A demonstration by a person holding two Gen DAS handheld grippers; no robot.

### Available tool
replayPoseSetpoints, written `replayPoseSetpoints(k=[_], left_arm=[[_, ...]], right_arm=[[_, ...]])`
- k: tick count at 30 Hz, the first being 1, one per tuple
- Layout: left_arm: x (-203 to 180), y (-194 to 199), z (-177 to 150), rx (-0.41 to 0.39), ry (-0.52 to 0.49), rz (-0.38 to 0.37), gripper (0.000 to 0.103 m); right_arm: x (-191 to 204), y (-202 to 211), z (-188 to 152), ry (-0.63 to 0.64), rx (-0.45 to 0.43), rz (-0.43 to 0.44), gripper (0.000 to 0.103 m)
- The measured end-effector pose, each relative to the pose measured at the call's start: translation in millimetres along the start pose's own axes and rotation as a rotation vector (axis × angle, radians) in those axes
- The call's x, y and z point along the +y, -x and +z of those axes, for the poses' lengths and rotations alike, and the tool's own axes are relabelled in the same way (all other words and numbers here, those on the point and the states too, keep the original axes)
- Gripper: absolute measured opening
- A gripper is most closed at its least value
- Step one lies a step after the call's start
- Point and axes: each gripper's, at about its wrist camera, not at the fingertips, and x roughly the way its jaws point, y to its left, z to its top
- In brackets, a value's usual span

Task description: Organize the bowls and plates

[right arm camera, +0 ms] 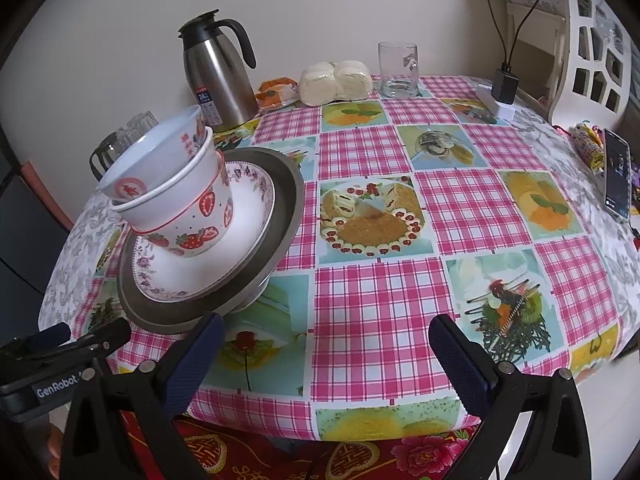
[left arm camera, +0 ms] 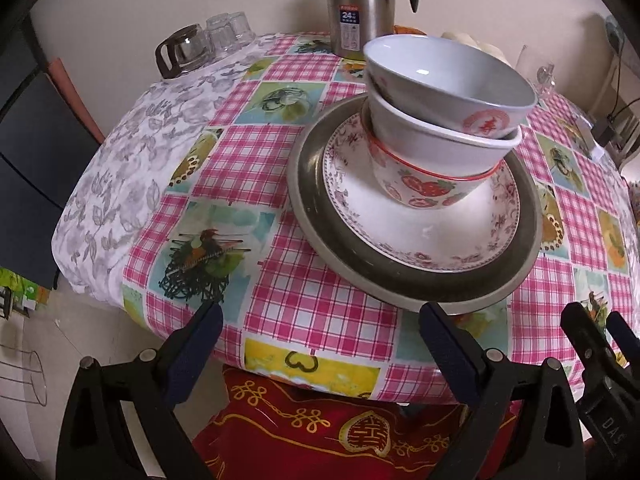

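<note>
Both hand-held grippers hover at the near edge of the table, holding nothing. On the left gripper [left arm camera: 320, 328] the two blue-padded fingers stand wide apart, the right pad just in front of the rim of the metal tray [left arm camera: 312, 216], though whether it touches the rim is hard to judge from this low angle. On the right gripper [right arm camera: 326, 340] the fingers are likewise spread wide over bare checked tablecloth [right arm camera: 380, 312], with the stack off to its left; the left gripper's black body shows at the lower left of that view.

All the dishes sit in one stack toward the left part of the table. At the bottom is the round grey metal tray, and inside it lies a white plate [left arm camera: 400, 216] with a floral rim. On the plate stands a strawberry-patterned bowl [left arm camera: 424, 190] with a red rim line; a plain white bowl [left arm camera: 432, 140] is nested in it, and a pale bowl with a red emblem [left arm camera: 452, 80] rests tilted in the top.

Behind the stack, against the wall, stands a stainless steel thermos jug [right arm camera: 218, 80] with a black handle. Left of it are a glass coffee pot [left arm camera: 180, 50] and a cluster of upturned glasses [left arm camera: 230, 30]. Farther right along the back edge lie a bag of steamed buns [right arm camera: 336, 80] and a clear glass mug [right arm camera: 398, 70]. A phone [right arm camera: 616, 176] lies near the table's right edge.
</note>
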Motion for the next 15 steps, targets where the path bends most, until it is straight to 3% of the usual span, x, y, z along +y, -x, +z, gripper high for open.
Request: replayPoseSetpoints(k=[15], left_arm=[[-2.4,-4.8,0.8,0.03,-0.009,-0.022,0.098]], right_arm=[[-0.9,-5.4,0.5,0.003,0.02,-0.01,0.103]])
